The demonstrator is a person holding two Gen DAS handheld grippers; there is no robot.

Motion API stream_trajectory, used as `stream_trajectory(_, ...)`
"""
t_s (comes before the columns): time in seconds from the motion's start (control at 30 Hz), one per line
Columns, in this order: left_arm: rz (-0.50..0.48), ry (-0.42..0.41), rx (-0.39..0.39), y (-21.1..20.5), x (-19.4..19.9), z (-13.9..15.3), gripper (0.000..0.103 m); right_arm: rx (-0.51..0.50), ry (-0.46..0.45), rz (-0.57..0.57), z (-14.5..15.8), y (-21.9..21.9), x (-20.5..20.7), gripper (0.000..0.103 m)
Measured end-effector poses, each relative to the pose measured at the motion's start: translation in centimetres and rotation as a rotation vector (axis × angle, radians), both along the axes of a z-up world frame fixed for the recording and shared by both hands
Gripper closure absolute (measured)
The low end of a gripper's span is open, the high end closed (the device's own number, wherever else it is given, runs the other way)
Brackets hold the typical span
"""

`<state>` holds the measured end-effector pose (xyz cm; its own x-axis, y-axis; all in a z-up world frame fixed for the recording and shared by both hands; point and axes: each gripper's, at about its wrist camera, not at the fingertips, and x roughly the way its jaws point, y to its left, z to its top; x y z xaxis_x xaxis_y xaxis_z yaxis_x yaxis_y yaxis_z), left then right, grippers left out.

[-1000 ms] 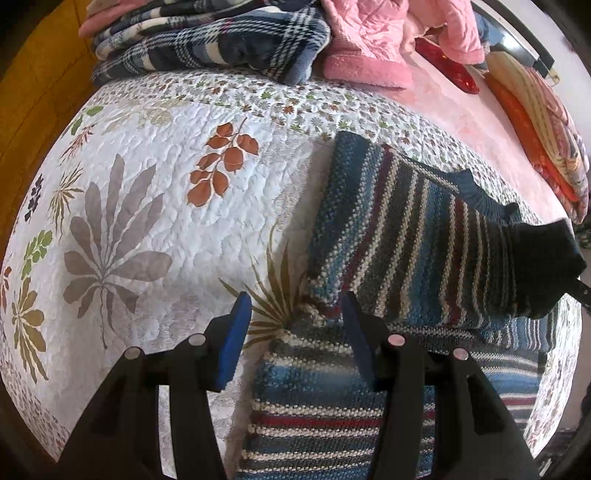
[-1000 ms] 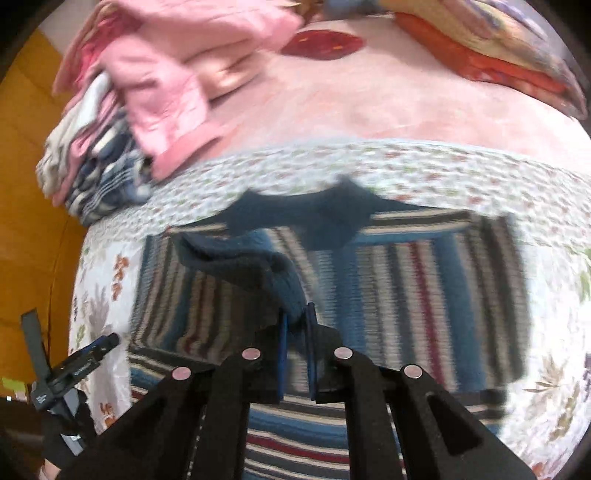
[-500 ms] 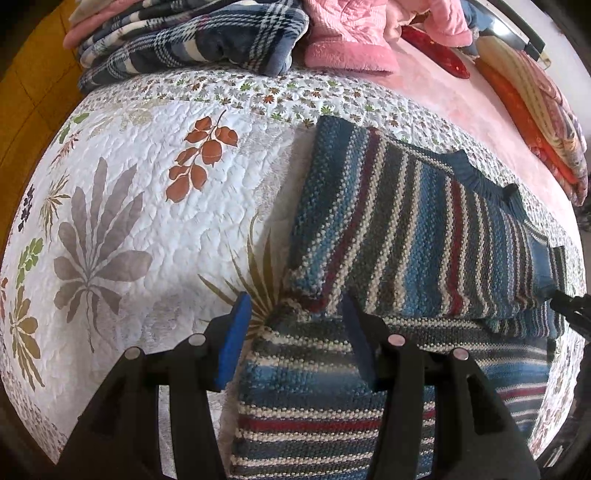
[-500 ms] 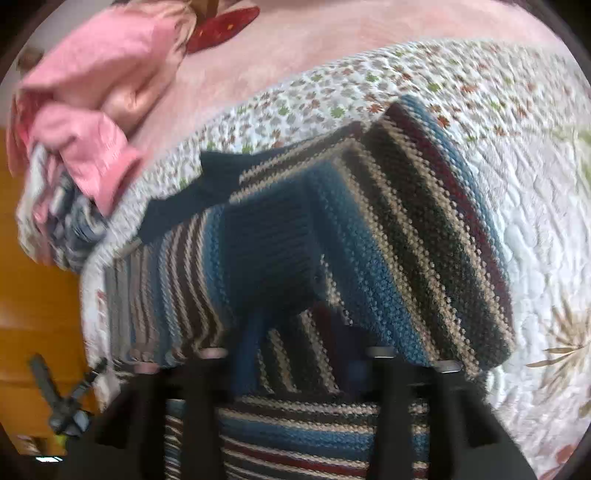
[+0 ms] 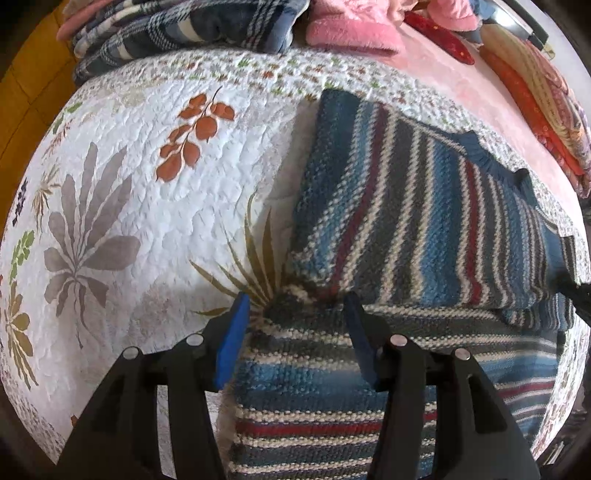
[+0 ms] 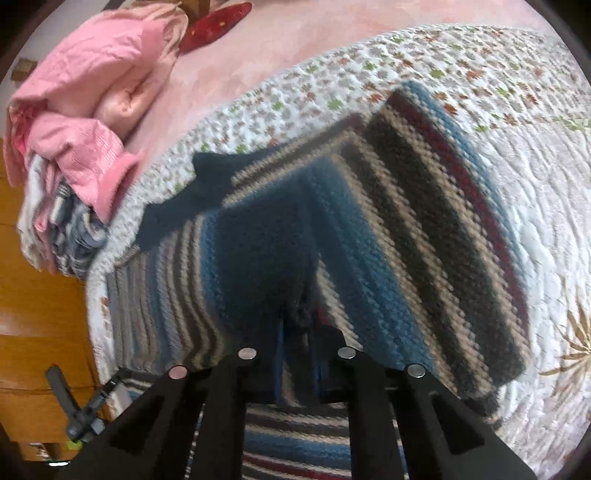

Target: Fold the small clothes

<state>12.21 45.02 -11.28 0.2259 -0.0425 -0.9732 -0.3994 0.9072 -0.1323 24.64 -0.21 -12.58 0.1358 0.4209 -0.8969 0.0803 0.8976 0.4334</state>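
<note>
A striped knit sweater [image 5: 406, 221] in blue, cream, grey and red lies on a white floral quilt [image 5: 129, 184]. Its upper part is folded over the lower part. My left gripper [image 5: 295, 325] is open, its blue pads straddling the sweater's left edge at the fold. In the right wrist view the sweater [image 6: 424, 221] fills the centre, with a dark blue sleeve [image 6: 258, 240] lying across it. My right gripper [image 6: 297, 343] has its fingers close together, with dark blue knit pinched at their tips. The view is blurred.
Folded plaid blankets [image 5: 184, 33] and pink garments [image 5: 351, 29] are piled at the quilt's far edge. Patterned orange cushions [image 5: 535, 92] lie at the far right on a pink sheet. A wooden floor [image 6: 37, 314] lies beyond the bed's left side.
My right gripper carried the sleeve cuff across the sweater, opened half a second ago, and has now narrowed again on dark knit. My left gripper stayed open and edged closer to the fold.
</note>
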Motion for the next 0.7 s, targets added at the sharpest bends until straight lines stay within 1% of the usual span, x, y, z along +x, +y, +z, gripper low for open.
stream_trajectory(0.1,0.021,0.026,-0.023,0.1,-0.1,-1.1,0.048,-0.018,0.006,0.003,-0.9,-0.1,-0.4,0.092)
stream_trajectory(0.2,0.011,0.031,-0.001,-0.3,-0.2,-1.6,0.048,-0.057,-0.007,0.031,-0.7,0.3,-0.5,0.091)
stream_trajectory(0.27,0.003,0.035,0.003,-0.7,-0.2,-1.3,0.048,-0.085,-0.023,0.042,0.1,0.6,-0.8,0.082)
stream_trajectory(0.3,0.009,0.03,-0.013,-0.8,-0.4,-0.8,0.048,-0.095,-0.031,0.045,0.6,0.6,-1.1,0.079)
stream_trajectory(0.37,0.021,0.015,-0.038,-1.2,-1.0,0.3,0.048,-0.108,-0.067,0.066,2.2,0.5,-2.3,0.069)
stream_trajectory(0.4,0.016,0.021,-0.031,-1.5,-1.5,1.2,0.048,-0.122,-0.091,0.083,3.4,0.3,-3.4,0.066)
stream_trajectory(0.43,0.006,0.026,-0.023,-1.8,-1.9,1.9,0.048,-0.132,-0.104,0.095,4.0,0.2,-3.9,0.06)
stream_trajectory(0.5,-0.023,0.025,-0.014,-2.6,-3.1,3.7,0.047,-0.141,-0.12,0.118,5.4,-0.5,-6.1,0.054)
stream_trajectory(0.53,-0.04,0.023,-0.011,-3.1,-3.8,4.5,0.047,-0.139,-0.118,0.126,6.1,-1.2,-7.7,0.048)
stream_trajectory(0.57,-0.058,0.011,-0.004,-3.7,-4.9,5.4,0.043,-0.14,-0.115,0.126,6.6,-1.6,-9.1,0.043)
stream_trajectory(0.6,-0.071,0.008,0.007,-4.3,-6.1,6.1,0.04,-0.142,-0.111,0.123,7.0,-2.1,-10.4,0.042)
stream_trajectory(0.7,-0.12,0.025,0.009,-6.0,-10.1,6.8,0.039,-0.144,-0.064,0.091,7.2,-3.9,-14.9,0.04)
